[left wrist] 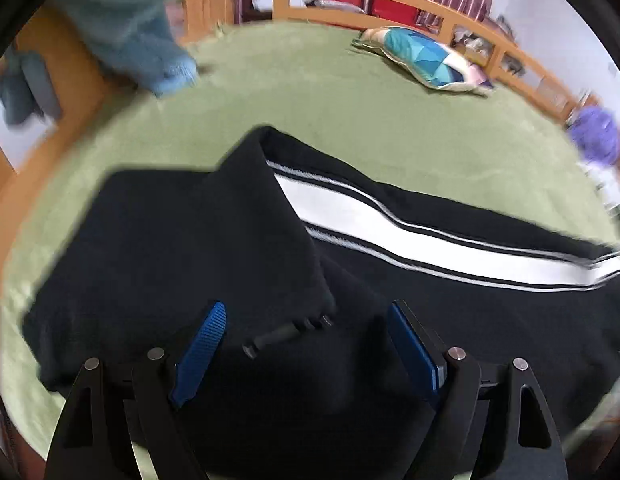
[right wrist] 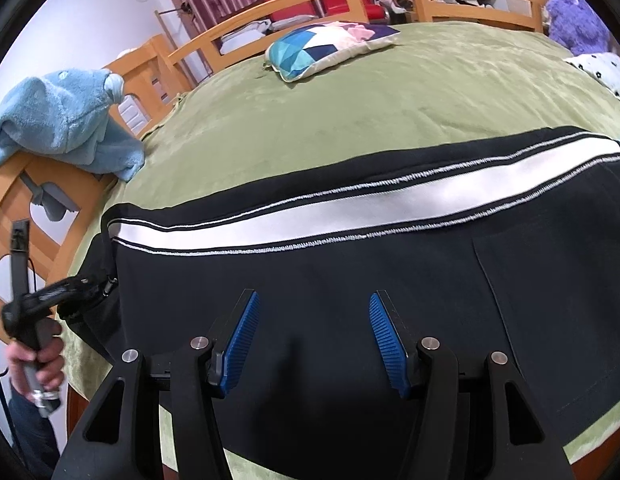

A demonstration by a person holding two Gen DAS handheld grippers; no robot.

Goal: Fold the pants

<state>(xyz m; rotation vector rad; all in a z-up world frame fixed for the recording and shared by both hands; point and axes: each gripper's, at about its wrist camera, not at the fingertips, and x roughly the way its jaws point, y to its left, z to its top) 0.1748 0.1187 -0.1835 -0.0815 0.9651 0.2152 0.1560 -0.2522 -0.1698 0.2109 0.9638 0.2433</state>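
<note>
Pants (right wrist: 350, 280), black with a white side stripe (right wrist: 310, 216), lie spread lengthwise on the green bed cover (right wrist: 350, 112), near its front edge.

Far left, 9 o'clock: a blue plush toy (right wrist: 66, 120) is draped over the wooden bed rail (right wrist: 38, 196). Below it, at about 8 o'clock in the right wrist view, a person's hand (right wrist: 38, 356) grips the handle of the left tool (right wrist: 98, 284), whose tip sits at the left end of the pants.

Left wrist view: the left tool (left wrist: 306, 344) has its blue pads spread wide and nothing pinched between them. A fold already lies here; one end of the pants is doubled over onto the rest, its edge running from 12 o'clock down toward the tool. A drawstring tip (left wrist: 286, 334) lies on the cloth just ahead of the pads.

Centre: the right tool (right wrist: 312, 336) hovers over the dark cloth with its pads apart, gripping nothing.

Right, 1 to 2 o'clock: a patterned pillow (right wrist: 330, 48) and a purple plush (right wrist: 574, 20) lie well apart from the pants.

Judgement: first fold laid and let go; step in hand is regrasping. Next move calls for both tools to pinch the near edge or the folded end, both layers together, and carry it across evenly so the stripe stays straight.
</note>
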